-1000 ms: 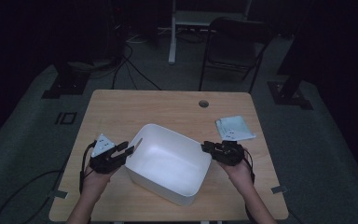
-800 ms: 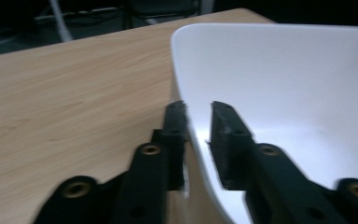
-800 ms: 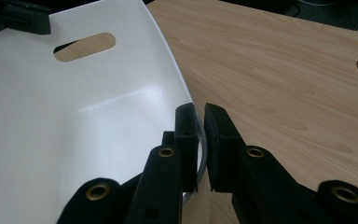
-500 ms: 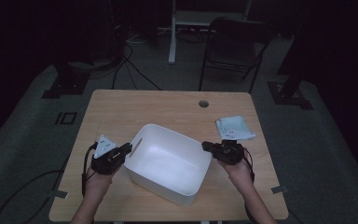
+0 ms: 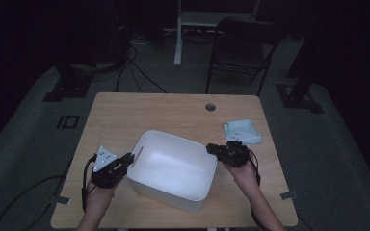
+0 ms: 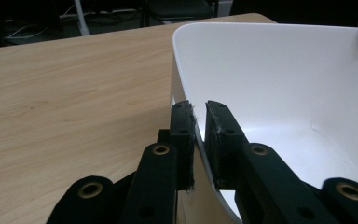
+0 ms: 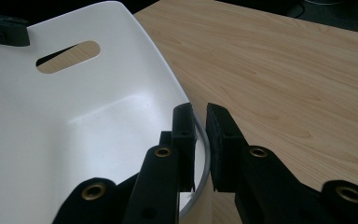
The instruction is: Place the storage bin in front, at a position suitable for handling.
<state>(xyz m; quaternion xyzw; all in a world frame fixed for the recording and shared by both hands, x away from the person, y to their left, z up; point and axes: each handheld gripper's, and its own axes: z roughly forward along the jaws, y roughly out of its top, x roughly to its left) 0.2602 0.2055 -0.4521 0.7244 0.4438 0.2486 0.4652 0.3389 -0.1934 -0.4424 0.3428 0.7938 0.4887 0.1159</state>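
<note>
In the high view, a white tub (image 5: 173, 168) is seen on a wooden table (image 5: 139, 115), set at a slant between the two grippers. The left gripper (image 5: 127, 161) is held at the tub's left end wall, just by the slot handle, and its jaws are closed over the rim there. The right gripper (image 5: 213, 150) is held at the opposite end wall, its jaws likewise closed over the rim. A folded pale blue cloth (image 5: 242, 131) lies just beyond the right gripper, apart from the tub. A round hole (image 5: 210, 106) in the tabletop is seen well beyond both sets of jaws.

In the left gripper view, the tub's thin wall (image 6: 200, 154) is pinched between the left gripper's (image 6: 199, 126) two black pads; one pad is pressed on the outside, the other on the inside. The jaws have just been closing on that wall. The tub's white inside is spread to the right of the jaws, bare tabletop (image 6: 74, 84) to their left.

In the right gripper view, the rim (image 7: 202, 154) is gripped between the pads of the right gripper (image 7: 200, 126), one jaw inside the tub and one outside. The tub's inside is seen to the left of the jaws, with the slot handle (image 7: 68, 56) in the far wall ahead of them, and the tabletop (image 7: 284, 79) to their right.
</note>
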